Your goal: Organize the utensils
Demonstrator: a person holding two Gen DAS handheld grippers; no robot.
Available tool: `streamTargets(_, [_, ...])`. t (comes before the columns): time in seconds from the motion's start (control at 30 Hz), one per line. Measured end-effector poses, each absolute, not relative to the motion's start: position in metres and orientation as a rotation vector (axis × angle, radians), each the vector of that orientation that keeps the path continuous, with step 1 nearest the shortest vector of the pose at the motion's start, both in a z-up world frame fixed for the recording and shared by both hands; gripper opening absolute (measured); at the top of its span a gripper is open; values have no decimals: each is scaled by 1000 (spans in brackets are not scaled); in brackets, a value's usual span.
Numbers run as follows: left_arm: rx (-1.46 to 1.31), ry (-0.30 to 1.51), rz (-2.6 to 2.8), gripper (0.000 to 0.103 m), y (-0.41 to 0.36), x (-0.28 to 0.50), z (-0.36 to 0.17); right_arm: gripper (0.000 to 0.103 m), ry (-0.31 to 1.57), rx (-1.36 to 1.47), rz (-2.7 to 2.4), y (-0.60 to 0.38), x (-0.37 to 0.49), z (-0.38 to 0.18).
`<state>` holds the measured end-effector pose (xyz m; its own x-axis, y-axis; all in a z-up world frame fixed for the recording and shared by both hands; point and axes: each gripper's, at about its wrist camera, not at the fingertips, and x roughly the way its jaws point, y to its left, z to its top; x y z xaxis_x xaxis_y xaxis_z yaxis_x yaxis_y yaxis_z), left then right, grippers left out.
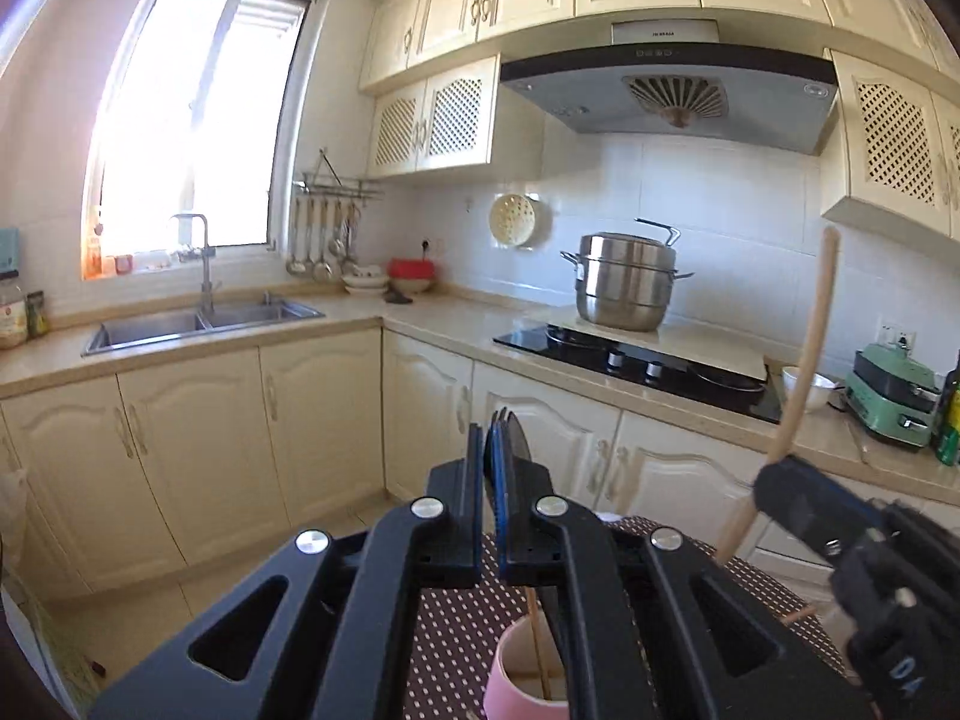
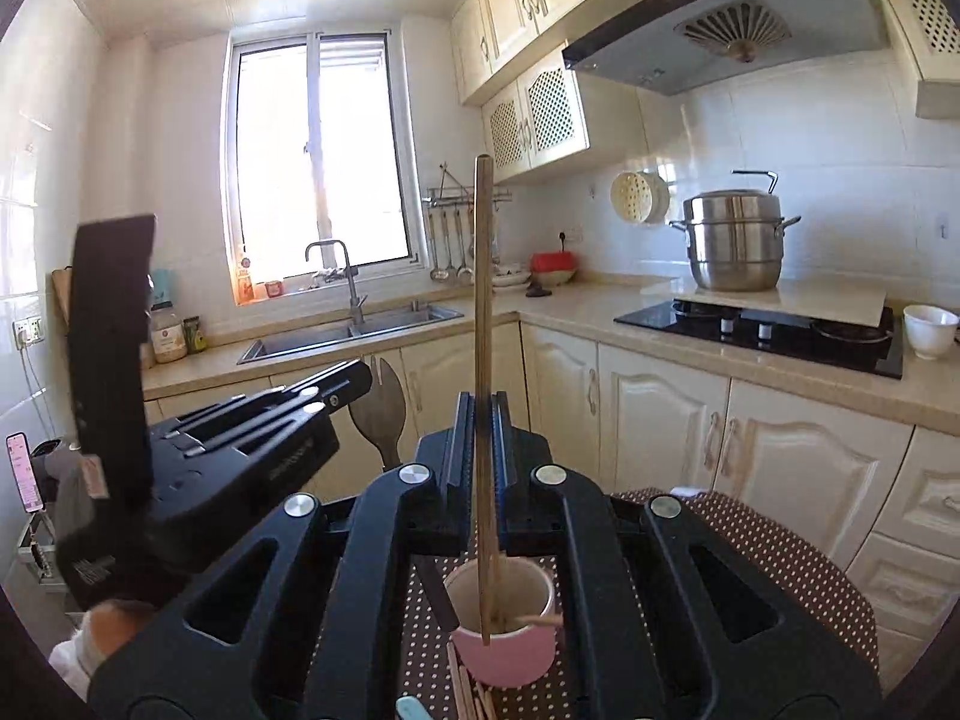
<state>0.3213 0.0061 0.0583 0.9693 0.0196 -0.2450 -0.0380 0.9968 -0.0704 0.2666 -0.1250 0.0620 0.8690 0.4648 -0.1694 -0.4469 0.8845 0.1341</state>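
Observation:
My left gripper (image 1: 485, 438) is shut on a dark wooden spork (image 1: 511, 441), seen edge-on; its forked head shows in the right wrist view (image 2: 379, 414). My right gripper (image 2: 482, 414) is shut on a long wooden chopstick (image 2: 483, 312), held upright with its lower end inside a pink cup (image 2: 501, 642). The cup (image 1: 528, 678) stands on a brown dotted cloth (image 2: 780, 558) under both grippers. The right gripper (image 1: 798, 498) and its chopstick (image 1: 804, 360) show at the right of the left wrist view. More wooden sticks (image 2: 465, 690) lie on the cloth in front of the cup.
Kitchen counter with a sink (image 1: 198, 321), a black hob (image 1: 642, 360) with a steel steamer pot (image 1: 624, 282), a white bowl (image 2: 930, 330) and a green appliance (image 1: 894, 390). Cream cabinets run below. A phone (image 2: 24, 471) stands at the far left.

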Motion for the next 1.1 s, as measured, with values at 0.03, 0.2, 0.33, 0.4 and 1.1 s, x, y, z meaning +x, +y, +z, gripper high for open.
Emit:
streamTargets(0.03, [-67, 237, 36, 3, 4, 325, 58, 6, 194, 93, 474, -126, 267, 63])
streamTargets(0.2, [-24, 219, 42, 3, -9, 337, 45, 6, 194, 106, 461, -127, 273, 53])
streamTargets(0.33, [-8, 261, 22, 4, -15, 344, 26, 6, 235, 103, 458, -125, 278, 35])
streamTargets(0.4, [-28, 285, 3, 5, -12, 346, 18, 6, 246, 100, 457, -125, 279, 29])
streamTargets(1.1, [-115, 380, 26, 71, 27, 303, -1, 59, 258, 54, 364, -120, 256, 14])
